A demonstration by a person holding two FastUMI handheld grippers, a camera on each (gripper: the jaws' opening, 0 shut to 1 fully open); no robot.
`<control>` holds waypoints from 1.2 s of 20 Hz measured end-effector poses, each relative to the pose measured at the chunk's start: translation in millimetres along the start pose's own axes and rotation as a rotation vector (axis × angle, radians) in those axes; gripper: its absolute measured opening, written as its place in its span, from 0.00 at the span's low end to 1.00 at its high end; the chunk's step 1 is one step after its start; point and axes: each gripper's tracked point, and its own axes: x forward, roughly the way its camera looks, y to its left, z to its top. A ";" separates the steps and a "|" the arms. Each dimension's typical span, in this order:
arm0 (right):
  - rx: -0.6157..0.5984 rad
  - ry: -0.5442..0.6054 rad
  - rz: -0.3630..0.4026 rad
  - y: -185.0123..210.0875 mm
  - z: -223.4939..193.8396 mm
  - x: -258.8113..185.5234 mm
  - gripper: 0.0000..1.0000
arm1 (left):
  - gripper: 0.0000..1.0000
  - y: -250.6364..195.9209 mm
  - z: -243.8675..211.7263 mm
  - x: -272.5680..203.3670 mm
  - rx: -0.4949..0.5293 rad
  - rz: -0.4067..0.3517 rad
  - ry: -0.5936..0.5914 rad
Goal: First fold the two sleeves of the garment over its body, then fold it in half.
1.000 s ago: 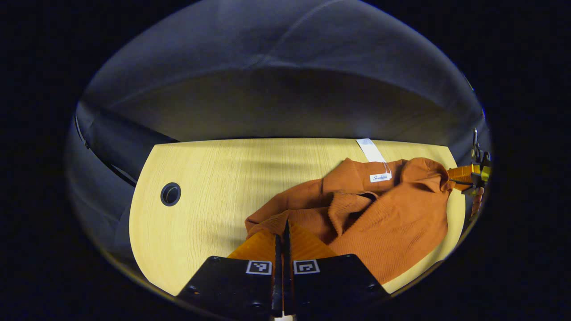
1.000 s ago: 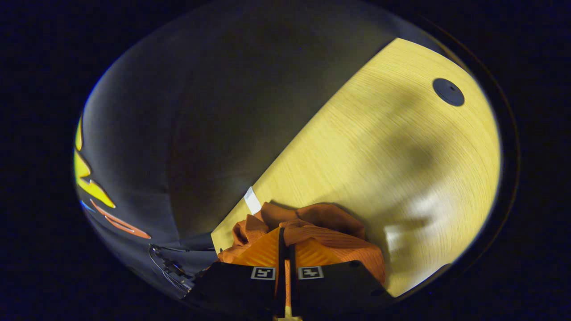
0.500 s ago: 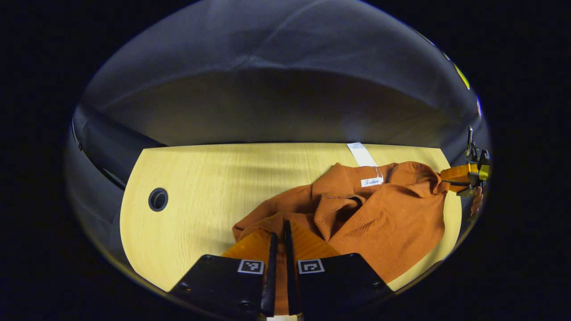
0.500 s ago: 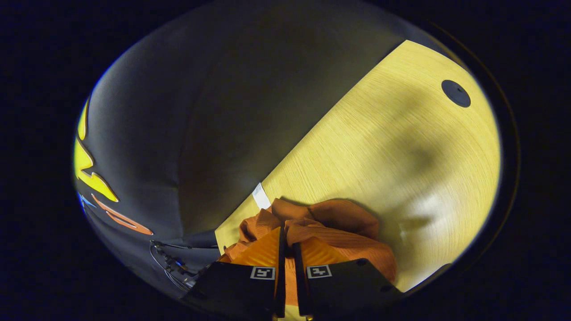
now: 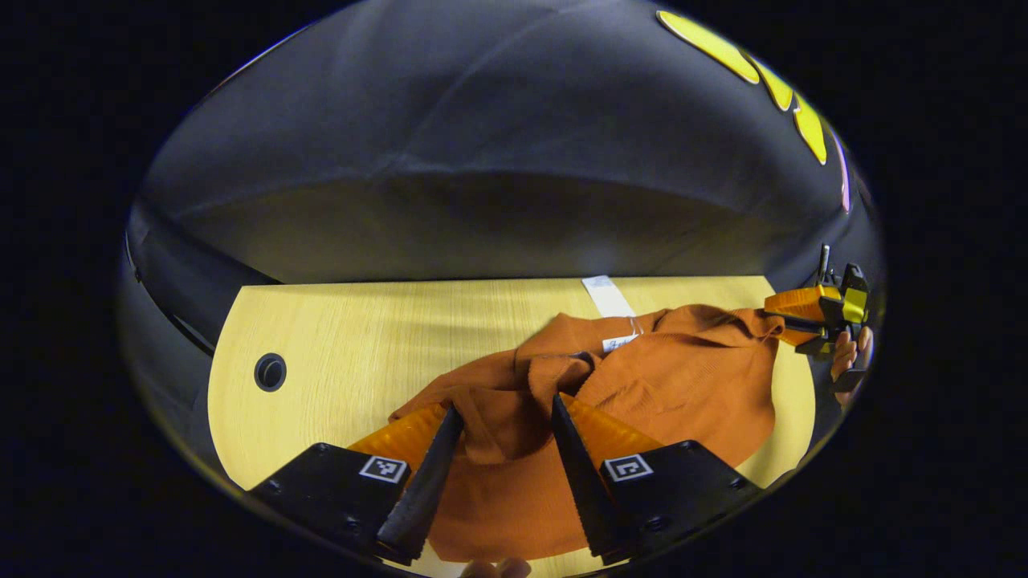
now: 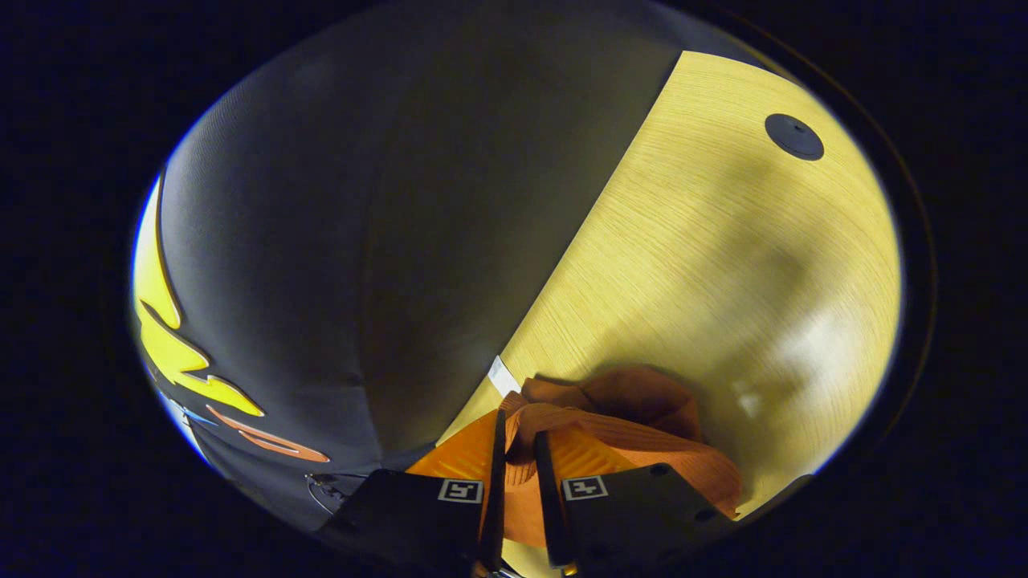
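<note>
The rust-orange ribbed knit sweater [image 5: 691, 385] is lying crumpled on the pale wooden table [image 5: 337, 337]. The left tongs [image 5: 498, 429] are standing spread wide over its fabric. The right tongs [image 6: 516, 457] are pinching a fold of it at the table's edge.

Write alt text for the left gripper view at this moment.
The left gripper stands open over a crumpled rust-orange knit garment on a pale wooden table, cloth lying between its spread fingers. At the far right, the right gripper, held by a hand, meets the garment's edge.

The garment [image 5: 683, 385] runs out of sight at the frame's bottom; its white tag [image 5: 620, 343] is too small to read.
</note>
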 end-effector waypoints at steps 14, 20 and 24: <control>0.058 -0.073 0.166 44.8 15.6 -16.8 0.92 | 0.98 0.7 15.5 1.0 -0.020 0.089 -0.149; 0.058 -0.079 0.192 57.4 10.6 -27.1 0.93 | 0.99 29.3 8.7 -20.2 -0.214 0.126 -0.170; 0.014 -0.044 0.168 67.6 -11.2 -54.1 0.94 | 1.00 34.2 12.7 -25.9 -0.247 0.190 -0.228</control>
